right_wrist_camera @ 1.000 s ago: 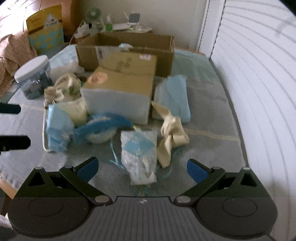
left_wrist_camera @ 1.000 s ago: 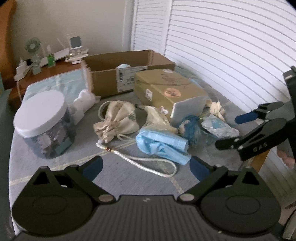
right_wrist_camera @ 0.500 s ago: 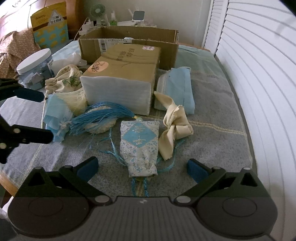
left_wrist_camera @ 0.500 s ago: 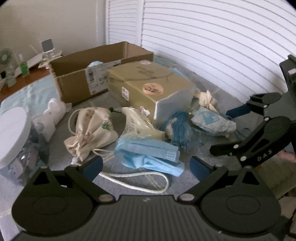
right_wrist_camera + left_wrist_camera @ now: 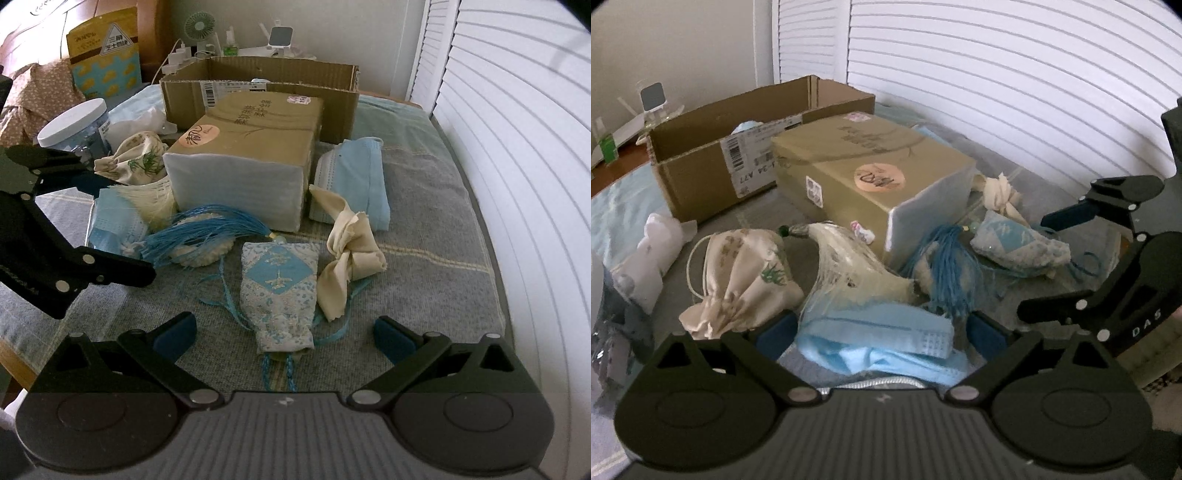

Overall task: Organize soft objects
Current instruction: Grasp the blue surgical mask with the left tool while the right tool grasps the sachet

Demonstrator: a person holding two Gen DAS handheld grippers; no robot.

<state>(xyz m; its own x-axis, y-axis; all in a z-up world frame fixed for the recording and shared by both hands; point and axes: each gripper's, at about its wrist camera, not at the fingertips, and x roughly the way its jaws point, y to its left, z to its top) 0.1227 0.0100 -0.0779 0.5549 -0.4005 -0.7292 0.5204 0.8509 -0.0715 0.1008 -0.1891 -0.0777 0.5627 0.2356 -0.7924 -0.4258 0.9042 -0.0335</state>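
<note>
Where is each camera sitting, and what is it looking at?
Left wrist: sits on the left gripper, low over the blue face mask, facing the cardboard box; its own open fingers show, and the right gripper.
Right wrist: sits on the right gripper, over the patterned sachet, facing the same box; its open fingers show, and the left gripper.
Both share the tissue pack and blue tassel.

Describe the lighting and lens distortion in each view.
Left wrist view: strong fisheye bends the louvered shutters into arcs; they glare bright white while the blue face mask and the left hand-held gripper lie in dim shade. Right wrist view: shutters again blown out and curved; the embroidered sachet is evenly lit and sharp; corners vignette black.
</note>
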